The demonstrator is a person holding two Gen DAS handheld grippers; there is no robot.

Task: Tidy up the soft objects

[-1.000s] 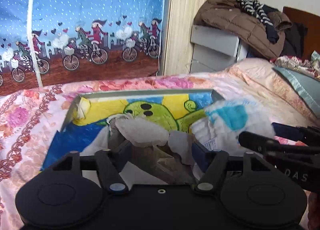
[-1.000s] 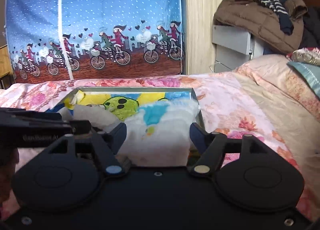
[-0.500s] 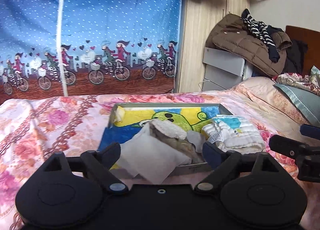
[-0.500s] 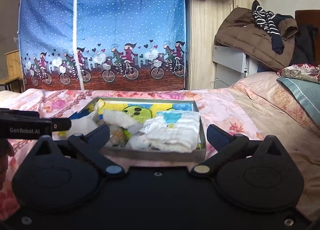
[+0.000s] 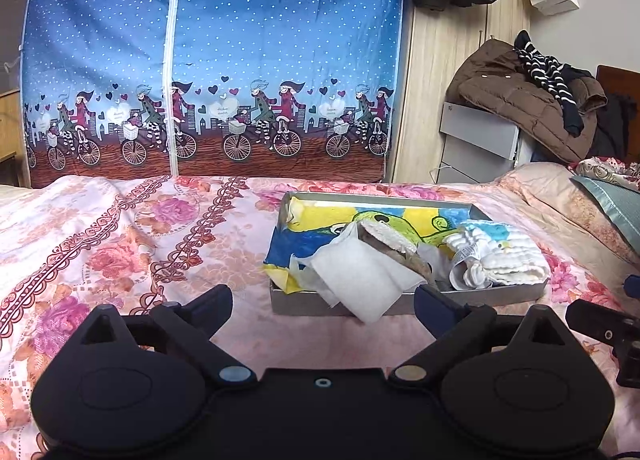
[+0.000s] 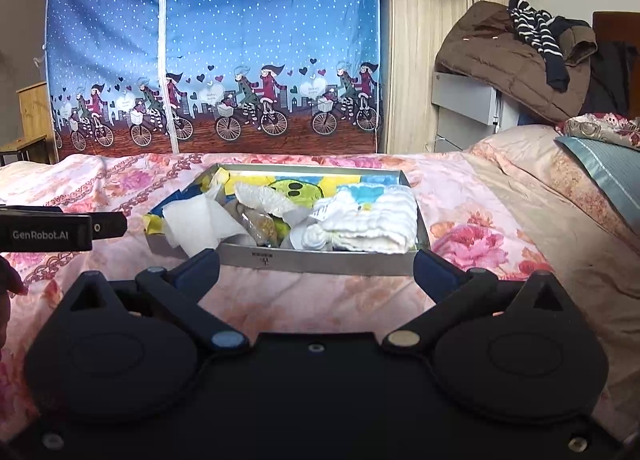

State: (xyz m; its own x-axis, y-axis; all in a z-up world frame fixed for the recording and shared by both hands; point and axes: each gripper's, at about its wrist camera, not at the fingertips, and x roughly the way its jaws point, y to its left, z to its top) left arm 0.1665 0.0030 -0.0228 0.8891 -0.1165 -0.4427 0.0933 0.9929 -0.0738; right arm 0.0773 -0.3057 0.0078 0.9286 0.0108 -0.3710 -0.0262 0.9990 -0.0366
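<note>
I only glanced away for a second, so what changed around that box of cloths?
Both grippers, left and right, let go and drew back from the tray; their jaws have just been opening and now stand empty. The white cloth and folded towel stayed in the tray.

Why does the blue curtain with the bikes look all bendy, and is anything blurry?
Left wrist view: the fisheye lens bows the curtain and wardrobe edge outward; the tray stays sharp. Right wrist view: same bulging, the curtain leaning in at the sides; soft even light, no glare, no blur.
</note>
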